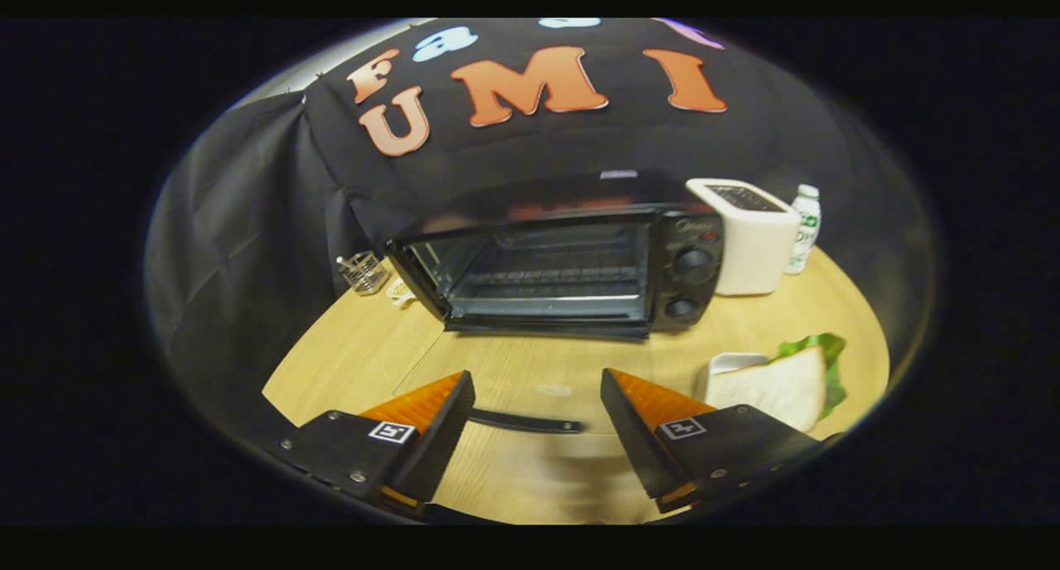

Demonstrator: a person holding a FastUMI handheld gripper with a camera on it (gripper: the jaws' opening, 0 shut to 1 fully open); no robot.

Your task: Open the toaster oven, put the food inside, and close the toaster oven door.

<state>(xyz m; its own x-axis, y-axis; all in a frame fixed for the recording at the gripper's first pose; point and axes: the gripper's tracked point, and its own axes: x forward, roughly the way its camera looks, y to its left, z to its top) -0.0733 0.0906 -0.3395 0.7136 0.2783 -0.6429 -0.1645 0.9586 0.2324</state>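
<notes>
Hovering low over the wooden desk (497,363), the gripper (538,425) has its jaws spread wide with nothing between them; only bare wood and a thin dark strip (526,422) show in the gap. From the jaws, the toaster oven (563,263) sits at twelve o'clock, well beyond them, black, boxy, with two round knobs (691,284) stacked on its right panel. Its glass door (551,326) looks already dropped flat toward the gripper, since the wire rack and inner walls show plainly, though glare makes this a judgement rather than a certainty. If so, the opening step is done and loading comes next.

The food is a sandwich (782,388): pale sliced bread with a frill of green lettuce at its far edge, lying at about two o'clock, just beside the right jaw, partly on a small white dish (729,363). It sits close to the oven mouth, likely so the carry is short. Soft bread will squash easily, so a light grip seems wise.

A white toaster (749,239) and a small bottle (803,226) stand to the right of the oven, and a clear glass holder (364,272) stands at ten o'clock, all out of the working path.
</notes>
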